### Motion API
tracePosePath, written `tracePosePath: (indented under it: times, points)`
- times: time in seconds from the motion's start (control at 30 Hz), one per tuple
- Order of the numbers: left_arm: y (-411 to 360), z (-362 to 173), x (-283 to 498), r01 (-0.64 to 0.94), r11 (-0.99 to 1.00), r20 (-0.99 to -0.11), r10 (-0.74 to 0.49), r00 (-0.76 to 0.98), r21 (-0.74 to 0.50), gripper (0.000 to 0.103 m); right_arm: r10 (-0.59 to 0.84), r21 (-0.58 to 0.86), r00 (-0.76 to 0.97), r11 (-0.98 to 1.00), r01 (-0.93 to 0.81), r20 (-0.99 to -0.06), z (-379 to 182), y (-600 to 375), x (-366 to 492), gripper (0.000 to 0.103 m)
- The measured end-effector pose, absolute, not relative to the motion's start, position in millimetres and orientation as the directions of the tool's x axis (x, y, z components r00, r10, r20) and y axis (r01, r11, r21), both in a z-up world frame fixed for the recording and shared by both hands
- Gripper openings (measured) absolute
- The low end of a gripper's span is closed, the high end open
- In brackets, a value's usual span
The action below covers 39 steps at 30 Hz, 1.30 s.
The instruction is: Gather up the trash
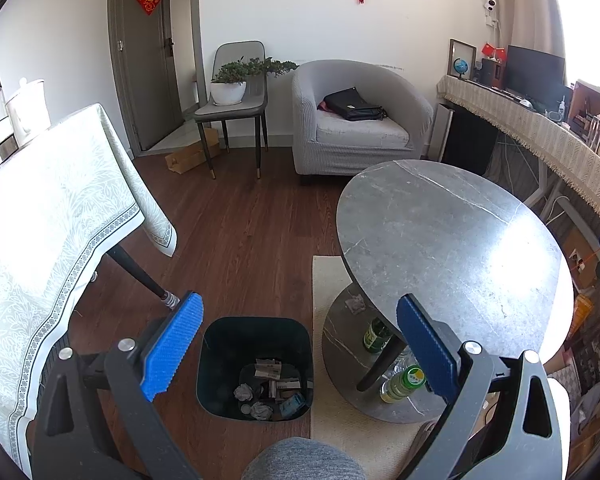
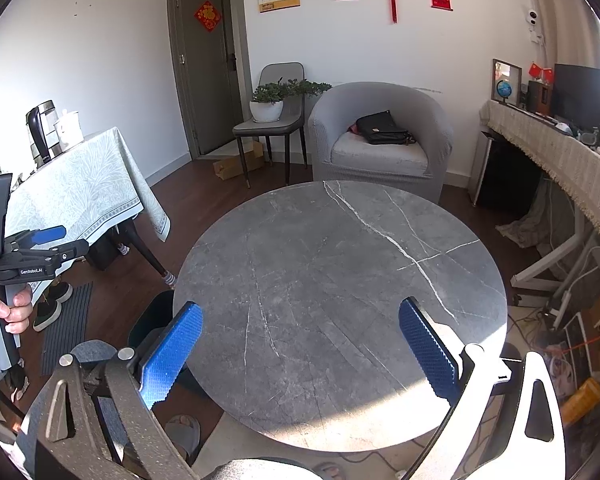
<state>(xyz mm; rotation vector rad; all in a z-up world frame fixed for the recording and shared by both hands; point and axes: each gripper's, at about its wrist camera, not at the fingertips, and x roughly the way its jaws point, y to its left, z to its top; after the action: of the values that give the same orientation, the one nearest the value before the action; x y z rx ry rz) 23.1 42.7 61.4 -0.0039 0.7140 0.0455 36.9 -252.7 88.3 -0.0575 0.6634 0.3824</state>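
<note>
Left gripper jaws gape above trash bin.

Left gripper hanging with jaws spread wide, blue pads holding nothing. Right gripper likewise gaping, pads empty. Left hand wrapping handle, fingers curling around grip, at right-wrist view's left edge.

Your round tabletop hides part of the green bottles beneath it. The items in the bin are too small to identify.
</note>
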Motion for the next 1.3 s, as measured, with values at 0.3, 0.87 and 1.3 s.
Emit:
tracePosePath:
  times: [0.3,0.87,1.3]
  points:
    - [43.5,61.9,23.4,-0.061,0.998,-0.659,0.056,0.75,0.015,0.099,0.33,0.07,0.722,0.929,-0.365,-0.608,87.8,-252.5,36.4,0.099]
    - [43.5,61.0,21.7,-0.067,0.998,-0.661,0.058,0.748,0.012,0.099,0.333,0.071,0.721,0.927,-0.369,-0.607,89.0,-250.0,35.3,0.099]
    - [44.0,58.6,21.4,-0.073,0.997,-0.663,0.064,0.745,0.013,0.099,0.339,0.07,0.722,0.924,-0.376,-0.603,92.2,-244.5,34.3,0.099]
